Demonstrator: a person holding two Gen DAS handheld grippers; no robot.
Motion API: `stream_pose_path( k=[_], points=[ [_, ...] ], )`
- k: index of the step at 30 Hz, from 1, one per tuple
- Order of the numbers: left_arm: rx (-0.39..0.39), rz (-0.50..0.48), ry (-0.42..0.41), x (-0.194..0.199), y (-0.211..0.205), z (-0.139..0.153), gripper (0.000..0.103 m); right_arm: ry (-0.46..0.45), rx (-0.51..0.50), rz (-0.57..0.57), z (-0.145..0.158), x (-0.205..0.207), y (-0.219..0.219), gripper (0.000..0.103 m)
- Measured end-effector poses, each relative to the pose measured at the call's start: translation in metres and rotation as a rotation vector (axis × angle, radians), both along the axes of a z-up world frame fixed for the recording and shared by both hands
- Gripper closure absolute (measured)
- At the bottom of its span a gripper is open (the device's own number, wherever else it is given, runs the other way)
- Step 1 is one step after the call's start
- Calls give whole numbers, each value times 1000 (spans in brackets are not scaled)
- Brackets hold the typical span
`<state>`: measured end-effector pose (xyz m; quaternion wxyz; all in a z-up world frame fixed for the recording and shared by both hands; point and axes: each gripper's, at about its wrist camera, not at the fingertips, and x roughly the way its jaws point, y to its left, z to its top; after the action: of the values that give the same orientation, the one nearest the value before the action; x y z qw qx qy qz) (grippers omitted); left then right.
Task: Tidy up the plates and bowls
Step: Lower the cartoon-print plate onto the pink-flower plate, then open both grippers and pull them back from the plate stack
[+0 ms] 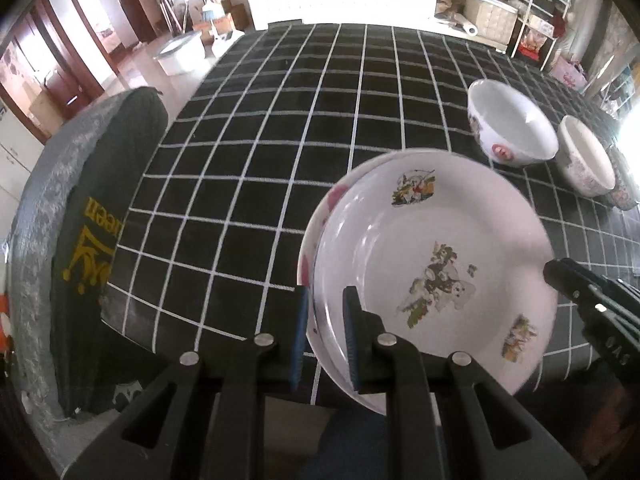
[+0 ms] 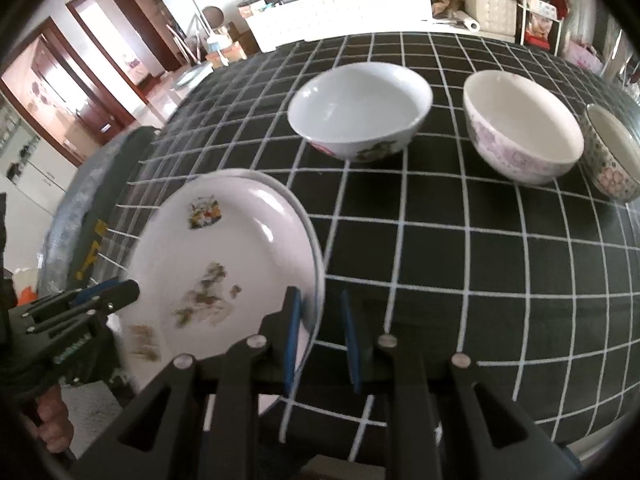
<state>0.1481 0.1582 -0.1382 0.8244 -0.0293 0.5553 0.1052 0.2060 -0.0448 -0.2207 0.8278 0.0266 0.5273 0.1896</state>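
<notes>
Two plates sit stacked near the front edge of the bench (image 1: 280, 128), the top plate (image 1: 432, 264) nested in the lower plate (image 1: 320, 216). The left gripper (image 1: 325, 334) is clamped on the plates' left rim, one finger outside and one inside. The right gripper (image 2: 320, 338) straddles the right rim, narrow, apparently pinching it, though contact at its outer finger is hard to confirm.

Risks, as a judgement: both holds are thin edge pinches on smooth ware. Uneven lifting could tilt the stack, so the top plate slides off or the rim slips free. The stack overhangs the bench edge, so a slip could drop it to the floor. Three bowls (image 2: 360, 108) stand beyond; a forward swing could knock them.
</notes>
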Motion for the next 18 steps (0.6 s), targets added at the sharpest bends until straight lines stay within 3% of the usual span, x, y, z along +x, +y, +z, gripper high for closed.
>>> stream_pose_path(
  k=[6, 18],
  points=[
    [1, -23, -20, -7, -10, 13, 87, -4, 22, -17, 6, -6, -6, 78],
    [-27, -109, -111, -17, -39, 52, 87, -111, 36, -97, 51, -27, -29, 78]
  ],
)
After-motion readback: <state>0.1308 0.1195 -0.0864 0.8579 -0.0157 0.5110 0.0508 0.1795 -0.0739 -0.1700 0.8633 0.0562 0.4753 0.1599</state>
